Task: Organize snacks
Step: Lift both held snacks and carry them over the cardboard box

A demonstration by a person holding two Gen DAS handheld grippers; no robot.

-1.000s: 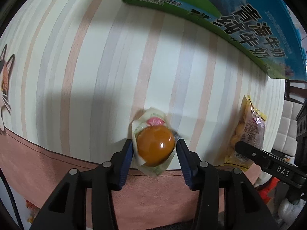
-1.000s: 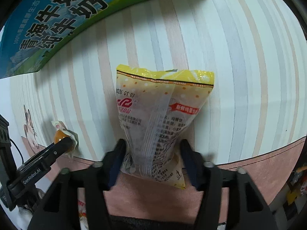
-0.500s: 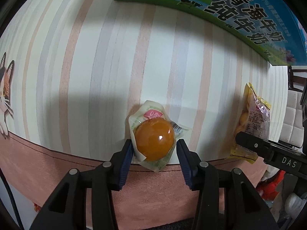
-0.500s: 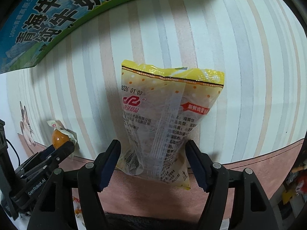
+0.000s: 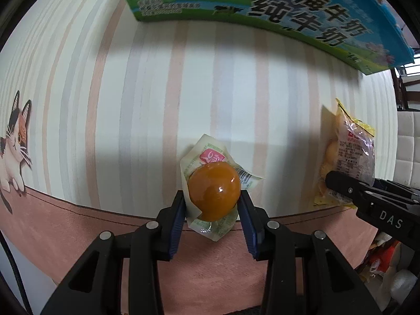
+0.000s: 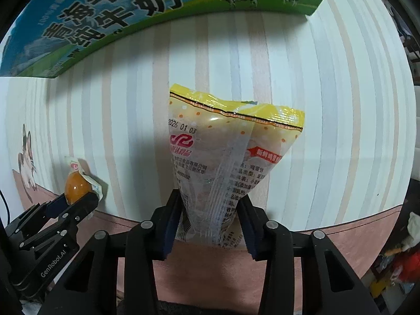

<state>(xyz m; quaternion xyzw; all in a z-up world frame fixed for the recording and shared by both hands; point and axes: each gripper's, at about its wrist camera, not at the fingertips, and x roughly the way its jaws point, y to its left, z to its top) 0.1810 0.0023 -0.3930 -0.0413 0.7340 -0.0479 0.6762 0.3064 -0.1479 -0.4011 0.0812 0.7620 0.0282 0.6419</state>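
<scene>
Left gripper [image 5: 213, 210] has its blue-padded fingers [image 5: 178, 215] clamped on a wrapped orange egg snack [image 5: 214, 191], one on each side. Using the egg as the anchor: a green-and-blue milk carton [image 5: 275, 8] sits far above it on the striped tabletop [image 5: 131, 105], a cartoon cat print [image 5: 14, 141] is way off left, and off right the right gripper [image 5: 367, 197] pinches a yellow snack bag [image 5: 344, 152].

The yellow snack bag [image 6: 231, 162] reads "2026 01 03", the left gripper [image 6: 78, 199] "GenRobot.AI", the right gripper [image 5: 349, 189] "DAS".
</scene>
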